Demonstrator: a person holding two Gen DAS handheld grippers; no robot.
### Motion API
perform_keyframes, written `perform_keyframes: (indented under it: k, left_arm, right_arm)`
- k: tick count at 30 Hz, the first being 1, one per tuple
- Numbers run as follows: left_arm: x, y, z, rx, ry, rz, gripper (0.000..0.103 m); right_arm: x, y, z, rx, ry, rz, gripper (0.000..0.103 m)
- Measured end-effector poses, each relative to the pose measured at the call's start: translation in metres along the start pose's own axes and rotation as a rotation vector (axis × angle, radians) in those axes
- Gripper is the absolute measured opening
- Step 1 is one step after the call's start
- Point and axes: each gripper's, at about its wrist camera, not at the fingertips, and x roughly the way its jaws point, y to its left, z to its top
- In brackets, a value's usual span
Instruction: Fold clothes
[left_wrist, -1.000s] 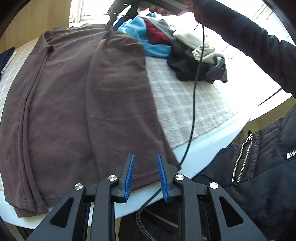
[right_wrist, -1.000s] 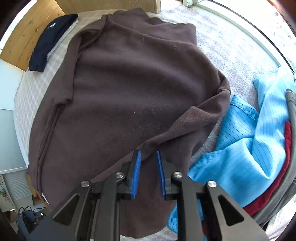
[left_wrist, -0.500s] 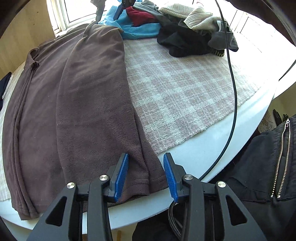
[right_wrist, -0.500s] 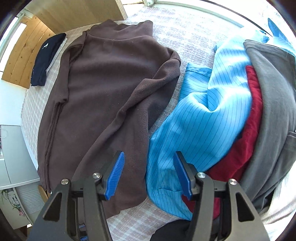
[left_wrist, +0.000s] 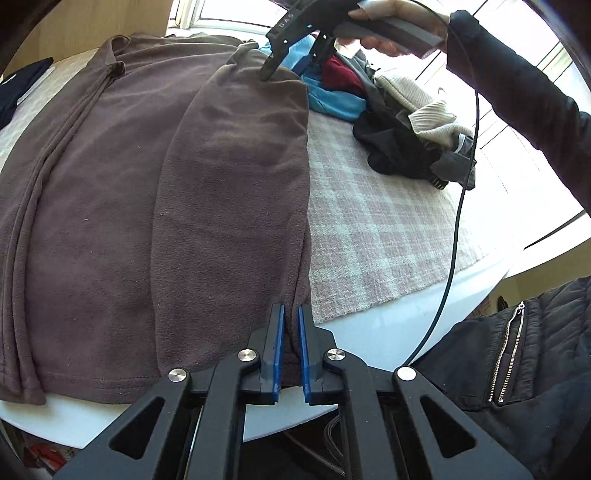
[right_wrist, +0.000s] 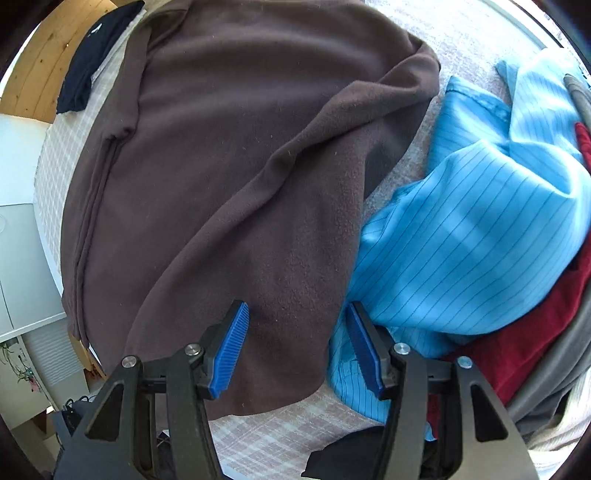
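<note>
A round white table (left_wrist: 388, 332) carries a checked cloth (left_wrist: 376, 229) with a brown fleece top (left_wrist: 110, 221) spread flat. The left gripper (left_wrist: 291, 314) pinches its near hem, jaws almost closed. The right gripper (right_wrist: 295, 332), jaws wide and empty, hovers over the soft folded sleeve (right_wrist: 295, 240).

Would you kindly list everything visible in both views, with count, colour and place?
Fleece: one, brown, spread on the cloth, sleeve folded over its body.
Tablecloth: one, pale plaid, covering the table.
Table: one, white, round edge showing.
Shirt: one, blue striped, beside the fleece.
Red garment: one, under the shirt.
Cream knit: one, atop the pile.
Black garment: one, at the pile's front.
Navy garment: one, folded, far edge.
Cable: one, black, hanging.
Left gripper: shut on the fleece hem.
Right gripper: open, over the sleeve.
</note>
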Motion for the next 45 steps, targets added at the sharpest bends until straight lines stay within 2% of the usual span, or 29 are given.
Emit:
perform_keyframes:
  k: [1,2,5,7,8,11,13,15,17,19,22,25,26,28,30,34,40,45]
  left_arm:
    - [-0.001,0.003,0.001,-0.014,-0.008,-0.013,0.007]
    - [-0.003,0.007,0.001,-0.028,-0.017,-0.032,0.007]
    - [-0.005,0.019,0.001,-0.081,-0.048,-0.083,0.007]
    - [-0.010,0.029,-0.001,-0.120,-0.070,-0.100,0.007]
    - [-0.012,0.034,-0.002,-0.136,-0.081,-0.106,0.007]
    - [-0.023,0.048,-0.008,-0.182,-0.112,-0.108,0.007]
    - [-0.030,0.057,-0.012,-0.203,-0.124,-0.100,0.007]
    - [-0.032,0.062,-0.013,-0.209,-0.130,-0.096,0.006]
    - [-0.032,0.065,-0.013,-0.209,-0.133,-0.095,0.004]
    - [-0.032,0.068,-0.012,-0.207,-0.134,-0.099,0.004]
    - [-0.032,0.070,-0.011,-0.188,-0.130,-0.104,0.004]
    - [-0.032,0.070,-0.010,-0.180,-0.132,-0.116,0.004]
    - [-0.032,0.070,-0.010,-0.181,-0.134,-0.118,0.004]
    - [-0.034,0.074,-0.011,-0.188,-0.139,-0.120,0.004]
    - [-0.037,0.081,-0.014,-0.206,-0.148,-0.116,0.004]
    - [-0.041,0.097,-0.021,-0.258,-0.158,-0.086,0.004]
    - [-0.046,0.114,-0.030,-0.293,-0.154,-0.015,0.004]
    - [-0.045,0.130,-0.037,-0.334,-0.128,0.026,0.001]
  right_arm:
    - [0.003,-0.001,-0.002,-0.006,0.011,-0.008,0.052]
    - [-0.001,-0.001,-0.002,-0.002,0.004,0.005,0.041]
    - [-0.019,-0.005,-0.001,0.022,-0.026,0.054,0.026]
    - [-0.037,-0.008,0.003,0.053,-0.062,0.101,0.021]
    - [-0.047,-0.008,0.008,0.063,-0.087,0.122,0.007]
    - [-0.065,0.005,0.024,0.050,-0.114,0.189,0.006]
    - [-0.071,0.016,0.032,0.013,-0.106,0.102,0.007]
    - [-0.073,0.024,0.035,-0.011,-0.074,0.036,0.013]
    - [-0.073,0.019,0.032,0.015,-0.049,0.018,0.032]
    - [-0.071,0.022,0.029,0.020,-0.046,-0.005,0.045]
    - [-0.065,0.022,0.021,0.006,0.005,-0.053,0.053]
    - [-0.056,0.020,0.011,-0.014,0.067,-0.088,0.053]
    - [-0.054,0.018,0.008,-0.011,0.080,-0.064,0.046]
    - [-0.058,0.015,0.009,0.018,0.066,0.017,0.017]
    - [-0.068,0.016,0.017,0.034,0.031,0.084,0.017]
    - [-0.075,0.044,0.046,-0.016,0.015,0.090,0.016]
    - [-0.048,0.094,0.085,-0.101,0.038,0.022,0.015]
    - [-0.044,0.098,0.097,-0.096,0.065,-0.037,0.015]
